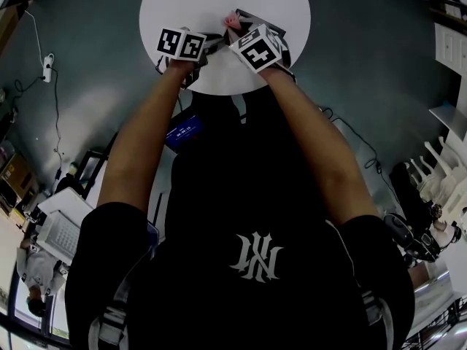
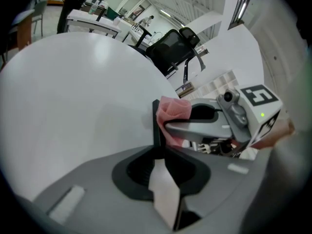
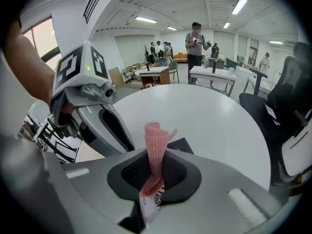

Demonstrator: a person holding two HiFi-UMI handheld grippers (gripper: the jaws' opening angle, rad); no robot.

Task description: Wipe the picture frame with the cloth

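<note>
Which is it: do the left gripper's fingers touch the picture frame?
Touching. In the left gripper view, the fingers are shut on the picture frame.

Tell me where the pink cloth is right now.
The pink cloth is pinched in the tongs of the right gripper, centre of the right gripper view, over the white table, beside the picture frame held by the left gripper.

cloth (image 3: 155, 147): pink (mesh weave) | picture frame (image 2: 155, 130): black | table (image 1: 182, 6): white | marker cubes (image 1: 181, 44): black-white squares
</note>
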